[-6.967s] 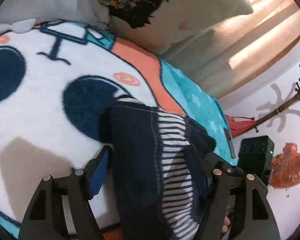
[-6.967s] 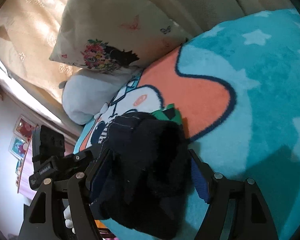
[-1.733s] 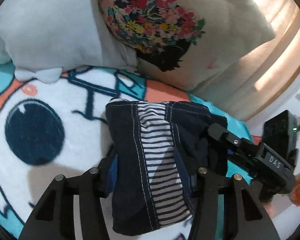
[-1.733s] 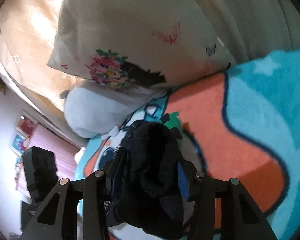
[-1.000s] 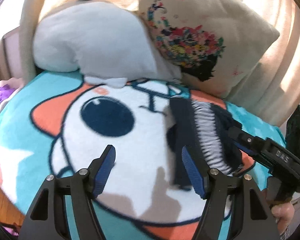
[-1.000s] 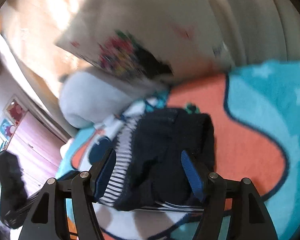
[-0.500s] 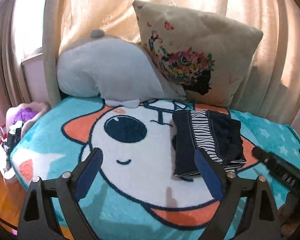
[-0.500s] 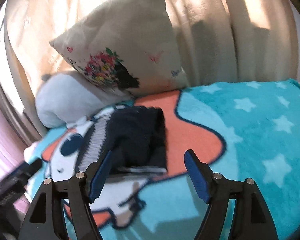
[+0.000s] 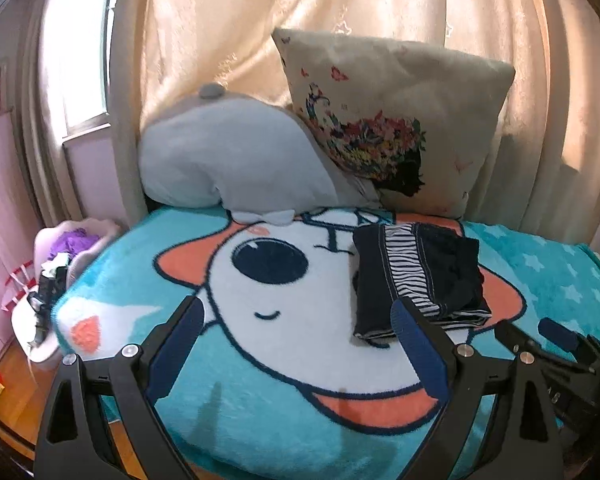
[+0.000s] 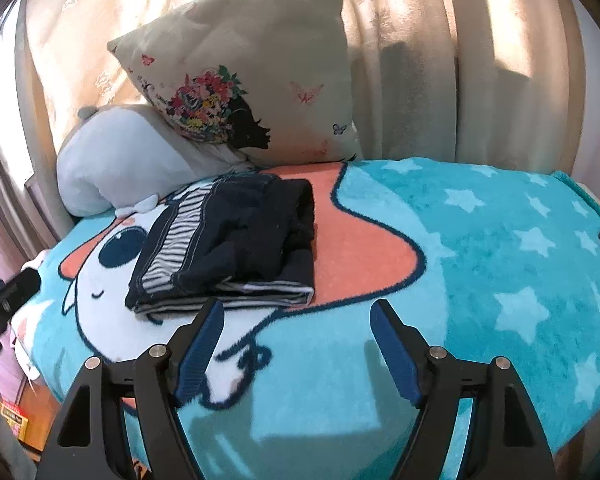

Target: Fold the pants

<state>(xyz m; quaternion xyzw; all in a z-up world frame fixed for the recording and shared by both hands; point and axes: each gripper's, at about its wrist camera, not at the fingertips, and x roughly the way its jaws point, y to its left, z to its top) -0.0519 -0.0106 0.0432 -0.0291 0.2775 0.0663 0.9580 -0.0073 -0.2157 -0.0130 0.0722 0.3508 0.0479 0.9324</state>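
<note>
Broadly, the blanket (image 9: 260,412) fills the lower half of both views, with bare teal to the right of centre in the right wrist view. Upper centre-right in the left view, the folded pants (image 9: 416,280) lie flat, long axis running away from the cameras, below the floral pillow (image 9: 392,120). Both grippers hang clear of them, jaws apart and empty: left gripper (image 9: 300,340), right gripper (image 10: 296,340), which looks nearer. The fold appears finished.
</note>
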